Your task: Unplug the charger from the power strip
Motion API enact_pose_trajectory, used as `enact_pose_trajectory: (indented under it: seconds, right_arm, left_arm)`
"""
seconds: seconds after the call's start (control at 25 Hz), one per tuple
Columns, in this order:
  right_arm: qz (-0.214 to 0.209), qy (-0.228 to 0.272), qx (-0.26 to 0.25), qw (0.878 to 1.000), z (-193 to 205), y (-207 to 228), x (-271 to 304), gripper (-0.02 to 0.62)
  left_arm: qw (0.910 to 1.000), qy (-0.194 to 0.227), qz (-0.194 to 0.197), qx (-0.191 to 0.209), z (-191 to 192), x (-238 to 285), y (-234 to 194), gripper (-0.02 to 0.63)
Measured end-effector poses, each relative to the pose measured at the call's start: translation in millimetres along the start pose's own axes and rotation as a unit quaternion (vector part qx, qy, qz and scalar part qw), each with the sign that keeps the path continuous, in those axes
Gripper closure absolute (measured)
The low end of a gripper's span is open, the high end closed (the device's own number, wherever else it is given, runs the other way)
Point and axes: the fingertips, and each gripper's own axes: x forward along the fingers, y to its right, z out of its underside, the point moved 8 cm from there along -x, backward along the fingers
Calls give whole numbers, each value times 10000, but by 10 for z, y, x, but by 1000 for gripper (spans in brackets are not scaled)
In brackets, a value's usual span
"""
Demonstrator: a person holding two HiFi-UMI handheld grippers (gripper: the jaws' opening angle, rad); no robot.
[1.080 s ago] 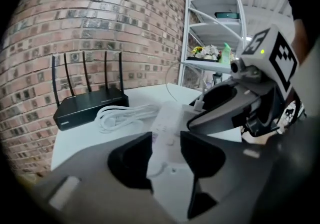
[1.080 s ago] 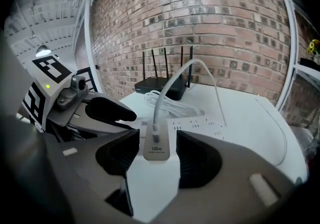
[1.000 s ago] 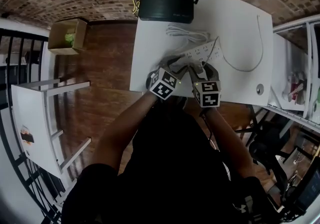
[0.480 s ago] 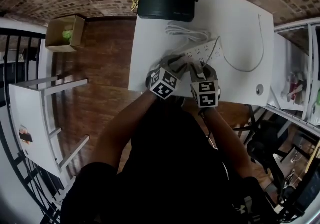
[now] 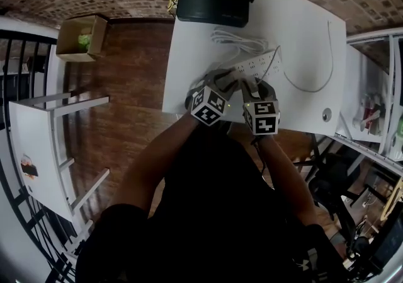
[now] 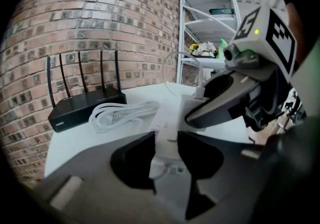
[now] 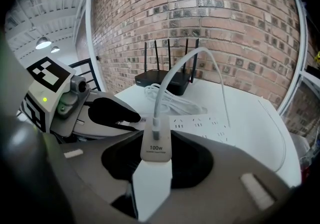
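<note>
L gripper [image 6: 166,144] jaws clenched on near end of the white power strip [image 5: 261,64], mid-frame on the table [image 5: 308,17] in head view. R gripper [image 7: 156,164] jaws grasped the white charger [image 7: 156,149], standing on the strip, its cable arcing up. Black router [image 5: 211,3] at top edge of table. Coiled white cord [image 5: 236,41] just below it.

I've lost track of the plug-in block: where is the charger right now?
Right gripper view, centre: the charger is clamped between the right gripper's jaws, at the near end of the power strip.
</note>
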Motion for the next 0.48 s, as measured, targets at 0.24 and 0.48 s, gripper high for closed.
enact_pose_trajectory:
  seconds: [0.24, 0.48]
  right_arm:
    - [36, 7, -186, 9998, -37, -14, -28, 456]
    - [-5, 37, 96, 9999, -7, 20, -23, 456]
  left_arm:
    - [10000, 8, 21, 10, -8, 13, 25, 462]
    - [10000, 1, 19, -7, -10, 22, 23, 462]
